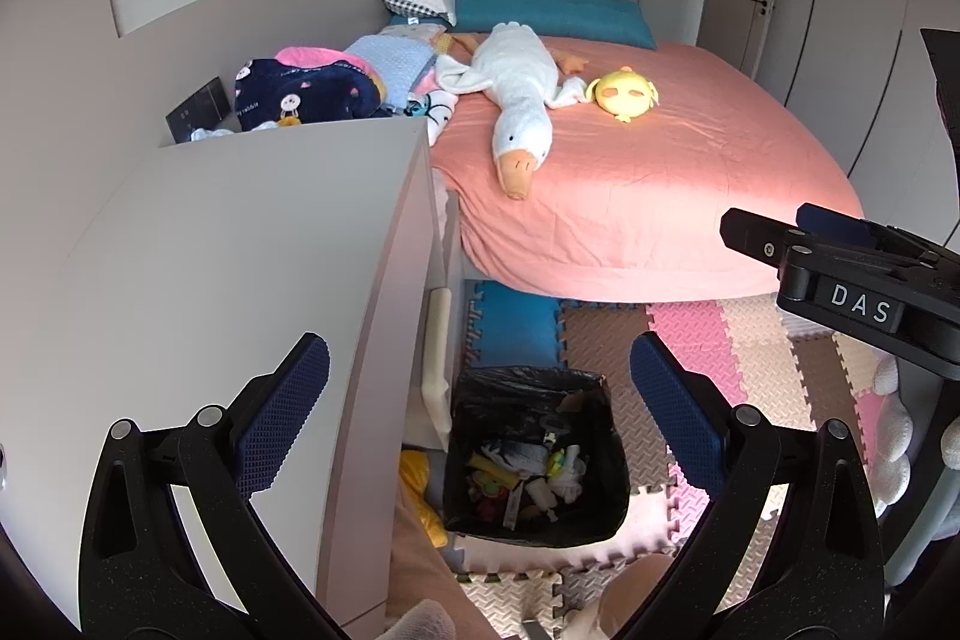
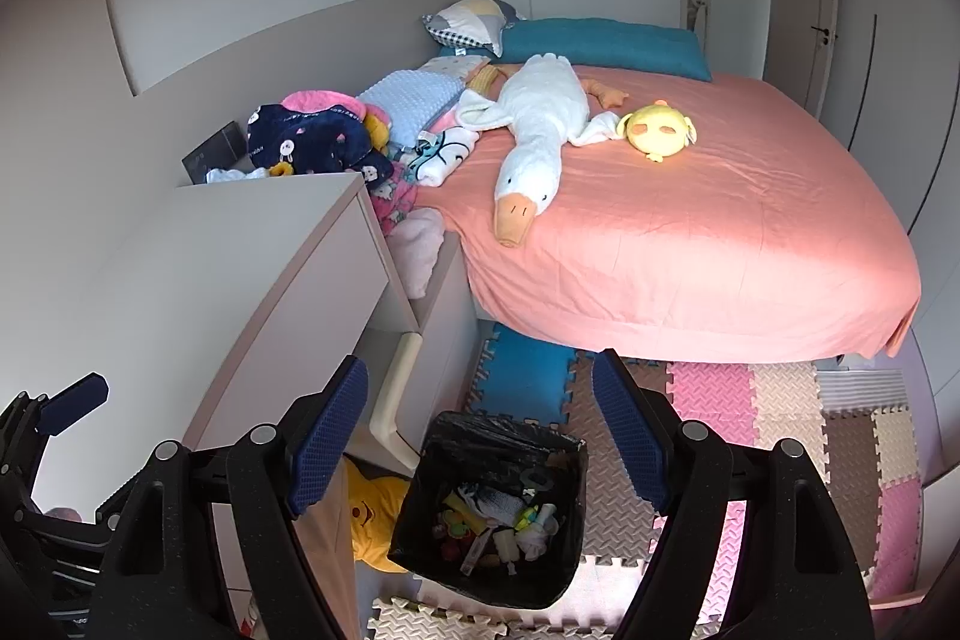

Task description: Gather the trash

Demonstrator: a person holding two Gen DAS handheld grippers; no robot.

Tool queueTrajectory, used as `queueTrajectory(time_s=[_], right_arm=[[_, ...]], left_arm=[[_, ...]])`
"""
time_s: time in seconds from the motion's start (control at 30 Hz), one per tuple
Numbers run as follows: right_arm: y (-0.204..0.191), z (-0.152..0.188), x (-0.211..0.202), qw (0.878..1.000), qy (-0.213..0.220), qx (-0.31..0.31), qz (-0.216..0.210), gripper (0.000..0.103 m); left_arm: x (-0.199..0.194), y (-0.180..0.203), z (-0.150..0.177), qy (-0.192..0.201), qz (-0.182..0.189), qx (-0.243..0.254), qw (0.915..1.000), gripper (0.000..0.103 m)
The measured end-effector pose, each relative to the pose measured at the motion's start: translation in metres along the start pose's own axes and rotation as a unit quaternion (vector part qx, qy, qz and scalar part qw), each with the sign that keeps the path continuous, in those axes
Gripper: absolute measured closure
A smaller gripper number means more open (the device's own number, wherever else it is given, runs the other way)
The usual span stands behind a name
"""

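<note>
both the left gripper (image 1: 480, 436) and right gripper (image 2: 480, 436) hang wide and empty above the black-lined trash bin (image 2: 420, 526) at lower centre, already holding mixed scraps. judging by this, collecting looks mostly done; no loose trash shows on the foam floor mat (image 2: 780, 400).
</note>
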State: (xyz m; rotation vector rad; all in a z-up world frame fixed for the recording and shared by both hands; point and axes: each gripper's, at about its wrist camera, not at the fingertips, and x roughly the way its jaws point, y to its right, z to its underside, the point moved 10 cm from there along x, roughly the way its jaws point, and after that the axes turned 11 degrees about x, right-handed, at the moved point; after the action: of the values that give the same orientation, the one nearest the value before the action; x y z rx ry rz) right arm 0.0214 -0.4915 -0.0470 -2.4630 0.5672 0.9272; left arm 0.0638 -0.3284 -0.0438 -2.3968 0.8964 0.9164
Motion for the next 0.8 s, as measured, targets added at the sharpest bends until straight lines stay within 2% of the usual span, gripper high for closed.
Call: queueTrajectory(time_s=[0.8], right_arm=[[0.0078,0.0025,-0.0006,1.000,0.000,0.001,0.002,0.025]], left_arm=[[-0.0054,0.0016,-0.0054,0.014,0.012,-0.009,0.9998,0.006]])
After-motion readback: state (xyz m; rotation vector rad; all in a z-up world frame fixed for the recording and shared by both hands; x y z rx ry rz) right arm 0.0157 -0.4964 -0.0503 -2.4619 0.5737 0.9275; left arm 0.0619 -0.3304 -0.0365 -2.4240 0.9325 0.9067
